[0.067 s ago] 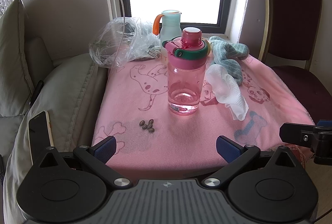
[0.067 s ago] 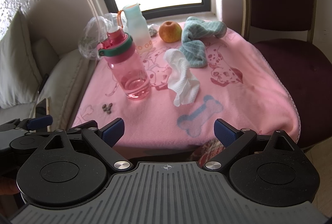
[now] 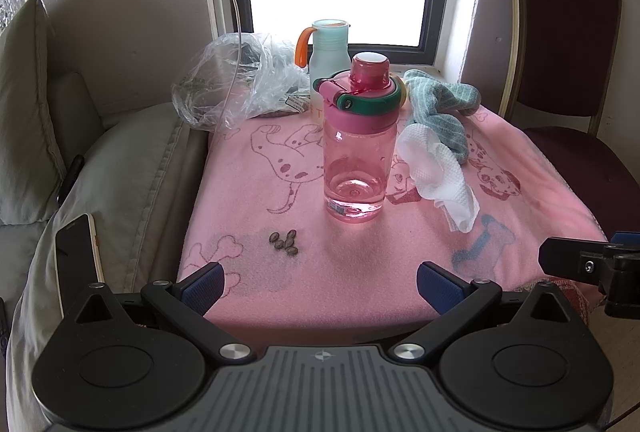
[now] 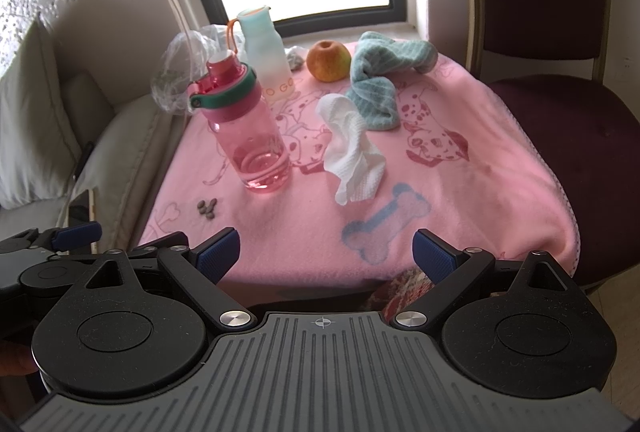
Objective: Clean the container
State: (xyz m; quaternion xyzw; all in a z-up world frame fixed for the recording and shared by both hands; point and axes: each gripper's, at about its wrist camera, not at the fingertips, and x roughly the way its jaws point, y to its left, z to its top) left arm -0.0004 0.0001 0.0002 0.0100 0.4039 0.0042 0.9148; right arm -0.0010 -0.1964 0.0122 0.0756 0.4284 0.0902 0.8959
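The left tongs (image 3: 318, 282) stand wide open with nothing between the blue pads, held just off the bench's near edge. The right tongs (image 4: 326, 252) are open just as wide, empty too, alongside at the same edge.

Ahead of both, the pink bottle (image 3: 358, 148) stands upright on the pink blanket (image 3: 360, 264) that covers the bench, about mid-bench and slightly toward the left edge, its green-ringed lid closed. A crumpled white paper towel (image 3: 438, 176) lies just right of it, with a teal cloth (image 3: 440, 108) behind the towel toward the far right corner. A few small dark seeds (image 3: 285, 242) sit near the front left.

The task looks barely begun: the bottle is ungripped and capped, the towel untouched. Grasping, opening and wiping all appear left to do.

The right wrist view alone shows an apple (image 4: 328, 60) at the far edge, hidden behind the bottle in the left view. The left view shows a phone (image 3: 76, 260) on the cushion off the bench's left edge more fully. Both show the pale bottle (image 3: 328, 46) and plastic bag (image 3: 236, 76) at the far left.
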